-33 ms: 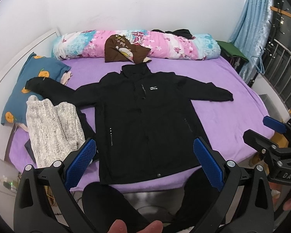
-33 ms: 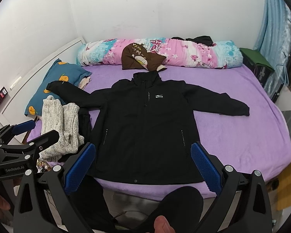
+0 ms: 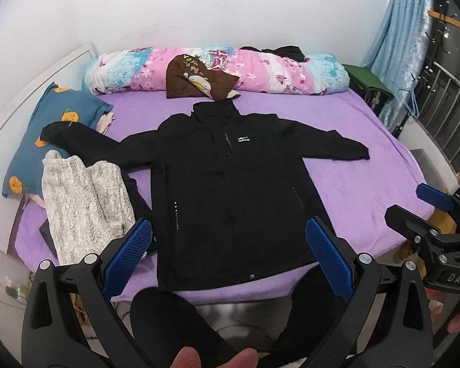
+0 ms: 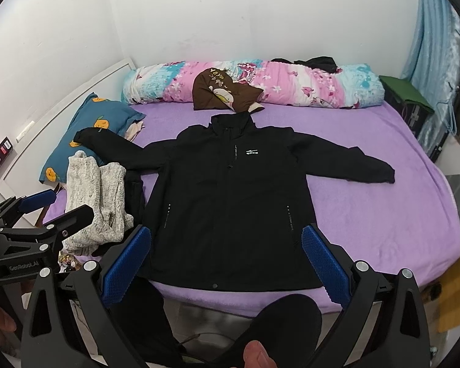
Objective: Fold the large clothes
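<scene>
At the far left of the left wrist frame, one teal pillow [image 3: 49, 128] printed with oranges lay against the white headboard, and one end of the black jacket's sleeve rested across it. Just below it, at middle left, a grey knitted garment [image 3: 82, 202] sat in a loose heap on the purple bedsheet [image 3: 368, 190], with a dark item partly tucked under it that I could not make out.

The black jacket [image 3: 230, 196] lay flat and face up in the centre of the frame, zipped, both sleeves spread outward, its hem near the bed's lower edge. A small white logo showed on the chest. Nothing lay on top of it. Above its collar, touching or almost touching it, was one brown cushion [image 3: 196, 79] with a cartoon print, leaning on a long rolled floral quilt [image 3: 260, 70] along the wall. One dark piece of clothing [image 3: 285, 52] lay on top of that roll, toward the upper right.

At the right edge hung one pale blue curtain [image 3: 404, 30], with a green-topped box [image 3: 368, 76] beside the bed's corner; what it held was not visible.

The left gripper [image 3: 228, 260] hovered at the bottom of the frame with its two blue pads wide apart, gripping nothing, above the person's dark-clad knees. In the right wrist view the right gripper [image 4: 227, 263] was likewise spread apart and empty, short of the jacket's hem.
</scene>
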{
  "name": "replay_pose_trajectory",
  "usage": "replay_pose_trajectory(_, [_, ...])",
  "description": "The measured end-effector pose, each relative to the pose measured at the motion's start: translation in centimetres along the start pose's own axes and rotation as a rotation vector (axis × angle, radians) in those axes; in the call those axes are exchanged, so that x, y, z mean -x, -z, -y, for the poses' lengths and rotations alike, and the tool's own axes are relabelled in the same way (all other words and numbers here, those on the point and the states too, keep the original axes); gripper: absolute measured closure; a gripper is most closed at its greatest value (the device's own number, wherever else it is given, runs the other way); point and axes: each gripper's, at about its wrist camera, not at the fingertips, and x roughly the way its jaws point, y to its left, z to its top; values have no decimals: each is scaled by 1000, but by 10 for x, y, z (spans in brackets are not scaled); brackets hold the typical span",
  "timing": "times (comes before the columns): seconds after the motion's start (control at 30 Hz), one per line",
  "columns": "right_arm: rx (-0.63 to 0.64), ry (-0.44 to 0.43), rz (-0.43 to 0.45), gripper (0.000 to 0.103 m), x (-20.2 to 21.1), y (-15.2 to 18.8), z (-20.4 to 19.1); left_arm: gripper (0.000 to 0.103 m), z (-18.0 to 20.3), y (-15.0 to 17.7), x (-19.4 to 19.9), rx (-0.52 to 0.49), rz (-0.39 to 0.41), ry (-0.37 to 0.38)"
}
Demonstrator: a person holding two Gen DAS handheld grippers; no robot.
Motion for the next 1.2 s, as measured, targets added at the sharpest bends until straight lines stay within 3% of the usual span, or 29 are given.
replay_pose_trajectory(0.4, [-1,-4,11,6,-5,7,-8,6,-12,-4,3,40,3,-26])
replay_pose_trajectory(0.67, [-7,-8,8,6,-18,1,-13,6,-48,-11,-8,112,-1,-26])
replay_pose_trajectory(0.93, [14,4,-11,6,-69,-21,-39,6,-128,-29,-35,236,6,-38])
replay_pose_trajectory(1.2, [23,-6,-49,6,-139,-46,-65,6,-245,-51,-90,404,-5,-53])
